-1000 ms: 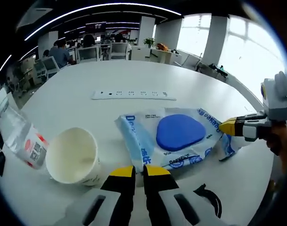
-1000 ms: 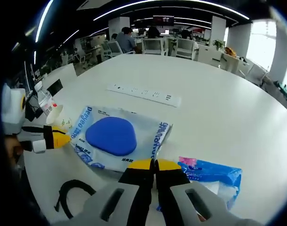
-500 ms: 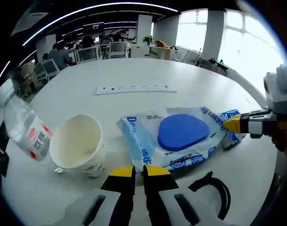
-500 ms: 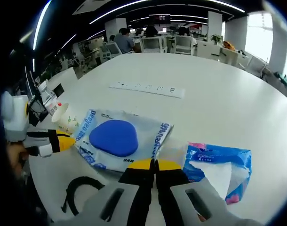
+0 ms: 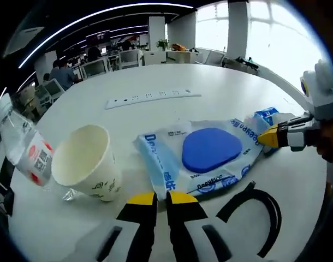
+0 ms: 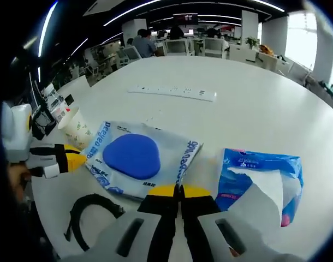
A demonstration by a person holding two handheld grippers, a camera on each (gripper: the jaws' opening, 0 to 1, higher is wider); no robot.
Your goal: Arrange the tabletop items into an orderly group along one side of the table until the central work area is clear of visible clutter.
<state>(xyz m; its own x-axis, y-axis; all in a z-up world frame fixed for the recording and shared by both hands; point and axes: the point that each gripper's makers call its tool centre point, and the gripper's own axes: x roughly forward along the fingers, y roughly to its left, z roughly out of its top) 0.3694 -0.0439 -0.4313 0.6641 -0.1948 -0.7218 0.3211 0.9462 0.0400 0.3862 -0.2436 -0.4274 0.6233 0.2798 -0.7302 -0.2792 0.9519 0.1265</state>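
Tissue pack (image 6: pixel 263 183) now nearer my right gripper (image 6: pixel 173 190); both grippers' jaws closed, empty; left gripper (image 5: pixel 161 197) abuts wipes pack (image 5: pixel 202 157); table (image 6: pixel 254 109) beyond open.

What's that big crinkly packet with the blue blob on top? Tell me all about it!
The pale plastic wet-wipe packet lies flat on the white round table, its soft film wrinkled. A smooth blue rounded lid sits in its middle, shut, with blue lettering printed around the edges. In the left gripper view the cream paper cup stands just beside it, and the left gripper and the right gripper each meet an edge of it.
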